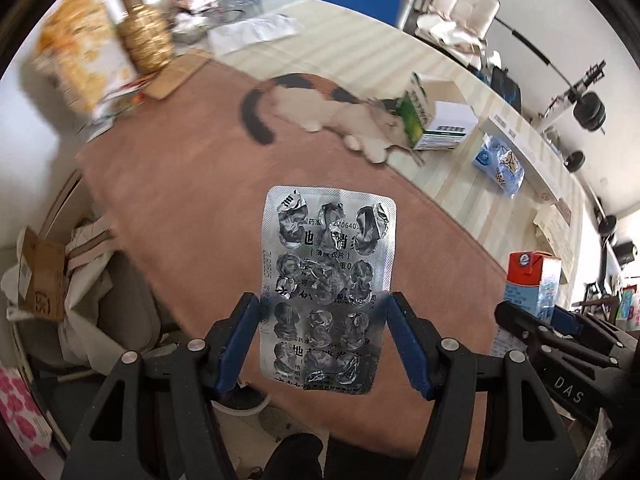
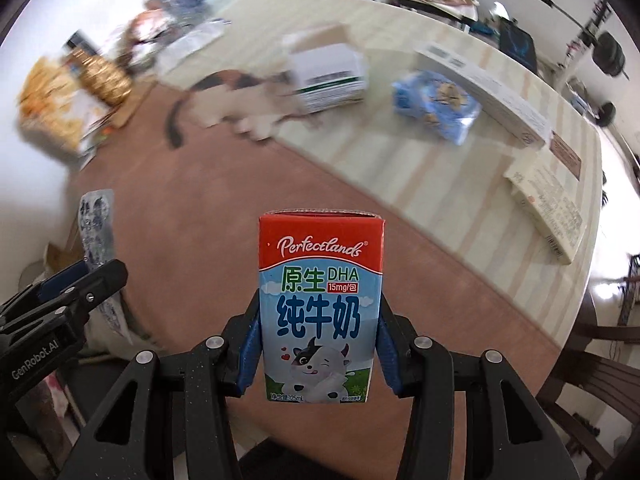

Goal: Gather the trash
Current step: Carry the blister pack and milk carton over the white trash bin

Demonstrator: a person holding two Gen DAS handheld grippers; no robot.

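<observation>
Silver foil first: an emptied blister pack [image 1: 327, 292], every pocket crushed, stands upright in the left gripper [image 1: 325, 344], whose blue pads [image 1: 236, 344] are closed in against its two long edges, pinching it above the near rim of the bench [image 1: 192, 216]. Over on the other side, the right gripper [image 2: 318, 344] is clamped on a small red-and-blue milk carton [image 2: 320, 304], one pad pressed to each side wall, carton upright with its printed face to the camera, also held up over the bench's near edge. Each gripper shows at the margin of the other's view, so the two sit side by side, apart. Further out, a calico cat [image 1: 320, 104] lies across the brown mat on the bench, its head against a green-and-white box [image 1: 436, 122]. Just beyond that rests a crumpled blue wrapper [image 1: 498, 162]. At the far left corner stand a gold bottle [image 1: 144, 40] and a snack bag [image 1: 86, 52], both blurred.
</observation>
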